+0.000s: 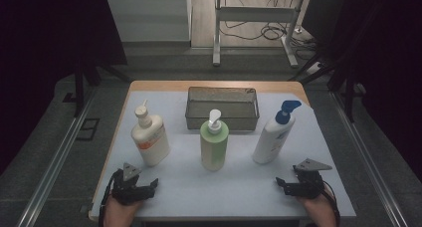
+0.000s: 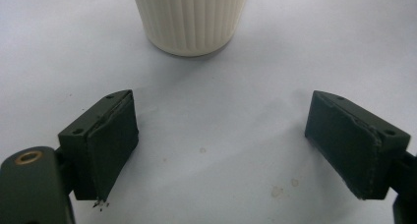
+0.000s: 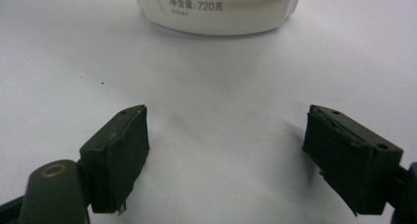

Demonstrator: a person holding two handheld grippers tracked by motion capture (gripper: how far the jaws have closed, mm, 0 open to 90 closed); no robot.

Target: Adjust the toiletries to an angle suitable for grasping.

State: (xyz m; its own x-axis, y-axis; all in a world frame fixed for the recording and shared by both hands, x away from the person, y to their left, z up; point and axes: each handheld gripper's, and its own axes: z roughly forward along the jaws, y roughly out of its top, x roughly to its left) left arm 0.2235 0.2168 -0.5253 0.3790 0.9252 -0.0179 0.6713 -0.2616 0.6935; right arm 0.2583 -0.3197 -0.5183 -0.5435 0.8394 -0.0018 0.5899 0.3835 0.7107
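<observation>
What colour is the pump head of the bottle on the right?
Blue; the pump head shows best in the high view.

the table (image 1: 293, 87) has a light wood top, most of it covered by a pale grey-white mat (image 1: 239, 182). grey floor (image 1: 45, 152) surrounds it, with metal rails (image 1: 54, 162) running along both sides. dark curtains (image 1: 50, 28) close off left and right. beyond, a lit zone shows a white desk frame (image 1: 259, 18) and loose cables (image 1: 271, 33) on wood flooring.

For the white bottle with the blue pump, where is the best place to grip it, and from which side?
Probably grip the white bottle low on its body, from the near side, with the open right claw: the bottle stands upright, and the blue pump is narrow.
</observation>
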